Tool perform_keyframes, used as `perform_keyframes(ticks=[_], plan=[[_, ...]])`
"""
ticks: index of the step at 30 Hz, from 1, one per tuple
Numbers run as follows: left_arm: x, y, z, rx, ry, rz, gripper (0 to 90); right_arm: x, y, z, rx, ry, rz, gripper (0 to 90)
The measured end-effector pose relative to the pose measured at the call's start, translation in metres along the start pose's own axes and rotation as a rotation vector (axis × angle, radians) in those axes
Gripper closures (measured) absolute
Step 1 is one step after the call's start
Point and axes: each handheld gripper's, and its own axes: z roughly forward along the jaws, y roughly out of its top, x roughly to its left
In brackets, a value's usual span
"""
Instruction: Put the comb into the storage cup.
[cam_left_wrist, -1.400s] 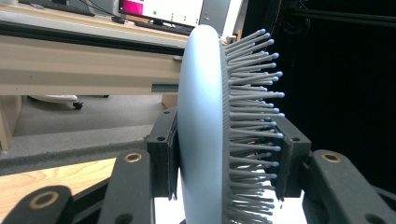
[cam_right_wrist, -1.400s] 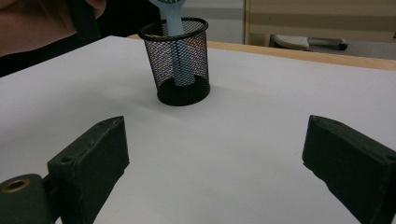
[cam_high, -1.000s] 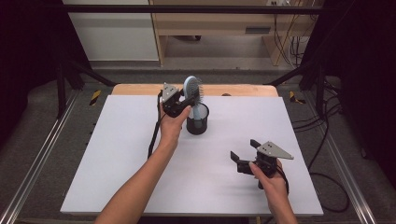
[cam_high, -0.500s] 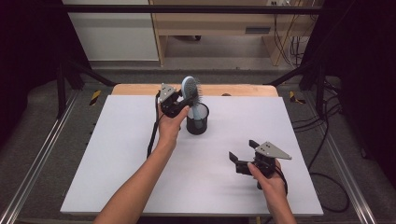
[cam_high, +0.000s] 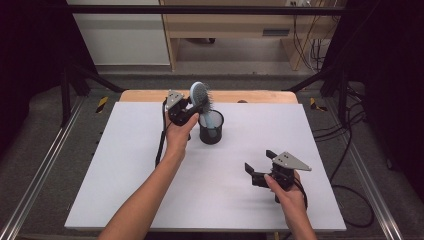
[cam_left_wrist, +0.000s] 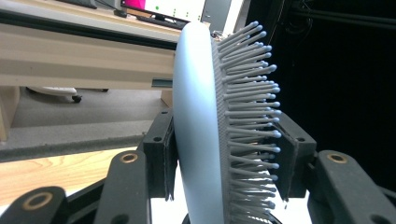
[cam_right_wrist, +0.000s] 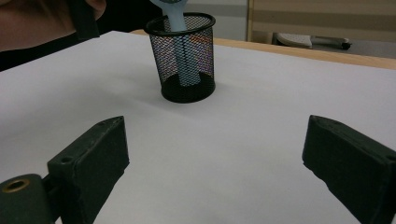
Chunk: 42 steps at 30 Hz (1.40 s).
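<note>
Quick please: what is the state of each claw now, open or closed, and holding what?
Left claw: closed on the head of the hairbrush, whose handle stands in the mesh cup.
Right claw: open, holding nothing.

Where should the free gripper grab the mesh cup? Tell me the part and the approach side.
Take the mesh cup across its round wall, low down, coming level from the open right gripper's side. The hairbrush handle stands inside it and the left gripper sits above, so the top looks blocked.

Black two-finger left gripper (cam_high: 192, 107), right gripper (cam_high: 260, 167), grey triangular plates, black cables, seemingly brass pivot bushings, bare forearms
</note>
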Motion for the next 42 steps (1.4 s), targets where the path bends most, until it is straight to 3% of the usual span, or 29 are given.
perform_keyframes(ticks=[23,42], plan=[[0.01,0.001,-0.006,0.022,0.008,-0.031,47.0,0.003,-0.001,0.003,0.012,0.006,-0.022,7.2],[0.017,0.0,-0.008,0.035,0.016,-0.026,45.2,0.005,-0.002,0.004,0.022,0.004,-0.026,7.2]])
